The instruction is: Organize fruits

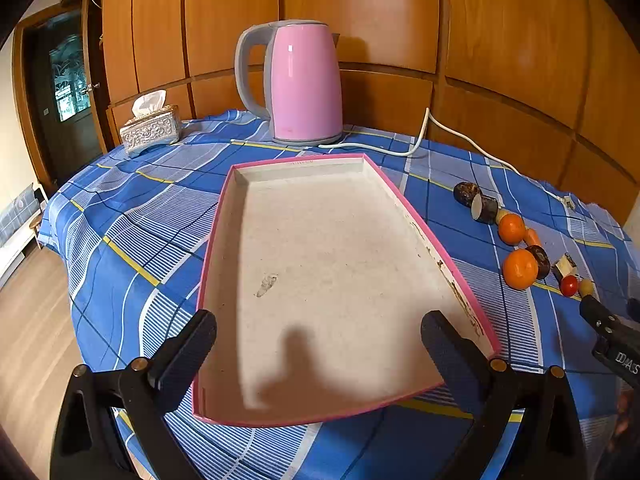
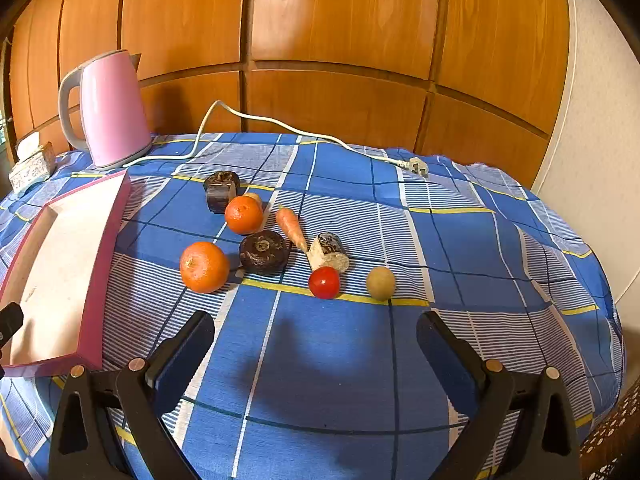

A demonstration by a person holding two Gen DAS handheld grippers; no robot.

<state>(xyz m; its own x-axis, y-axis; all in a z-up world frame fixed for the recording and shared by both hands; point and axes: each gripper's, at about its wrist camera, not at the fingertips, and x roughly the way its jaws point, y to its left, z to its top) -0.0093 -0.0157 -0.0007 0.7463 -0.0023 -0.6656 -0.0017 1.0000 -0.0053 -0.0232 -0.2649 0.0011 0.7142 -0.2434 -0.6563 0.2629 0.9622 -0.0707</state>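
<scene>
Spread wide and empty, the right gripper is held low over the checked tablecloth, just short of a cherry tomato and a small yellowish fruit. Beyond them, two oranges are seen among a carrot and dark cut root pieces. Equally wide and empty, the left gripper is poised over the near end of the pink-rimmed tray, in which nothing has been placed. By appearances, all sorting is yet to be done.
</scene>
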